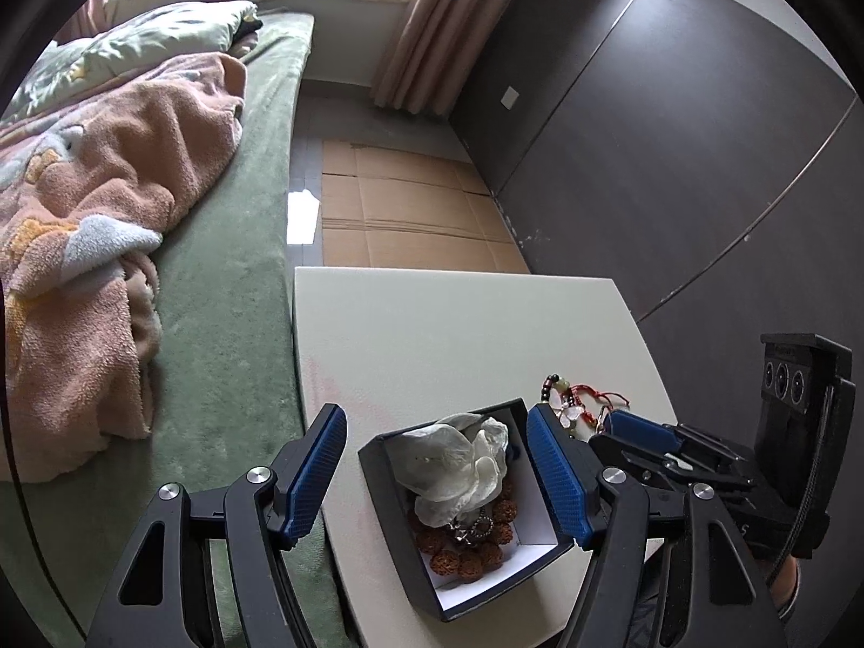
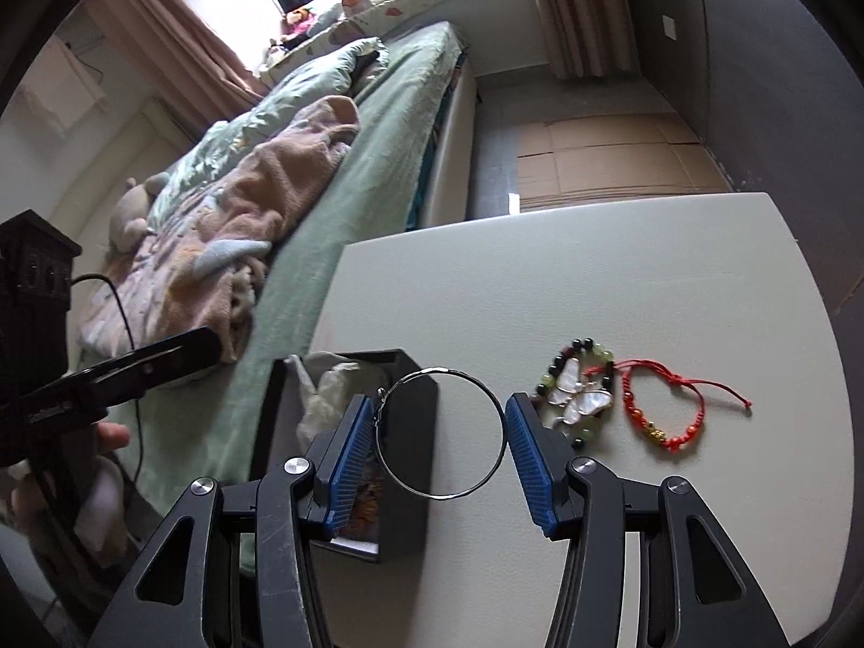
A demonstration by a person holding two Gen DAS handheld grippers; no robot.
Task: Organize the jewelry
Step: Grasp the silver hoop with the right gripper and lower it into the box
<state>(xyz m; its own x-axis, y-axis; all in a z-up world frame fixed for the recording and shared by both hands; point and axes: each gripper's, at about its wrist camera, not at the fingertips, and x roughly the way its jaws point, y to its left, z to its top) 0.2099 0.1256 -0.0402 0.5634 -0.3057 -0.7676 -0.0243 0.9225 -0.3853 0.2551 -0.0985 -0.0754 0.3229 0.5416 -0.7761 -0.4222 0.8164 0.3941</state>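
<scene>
A dark open jewelry box (image 1: 389, 497) (image 2: 416, 378) sits on the white table (image 1: 459, 335) (image 2: 648, 281). It holds crumpled white paper (image 1: 464, 459) and brown bead strings (image 1: 470, 551). My left gripper (image 1: 437, 470) is open, its fingers on either side of the box. My right gripper (image 2: 440, 432) holds a thin silver bangle (image 2: 488, 386) spanned between its blue pads beside the box. On the table to the right lie a dark-and-green bead bracelet (image 2: 561, 362), a white butterfly brooch (image 2: 583, 399) and a red cord bracelet (image 2: 669, 416).
A bed with a green cover (image 1: 227, 270) and a pink blanket (image 1: 108, 205) runs along the table's left side. Flattened cardboard (image 1: 405, 205) lies on the floor beyond. A dark wardrobe wall (image 1: 675, 135) stands to the right.
</scene>
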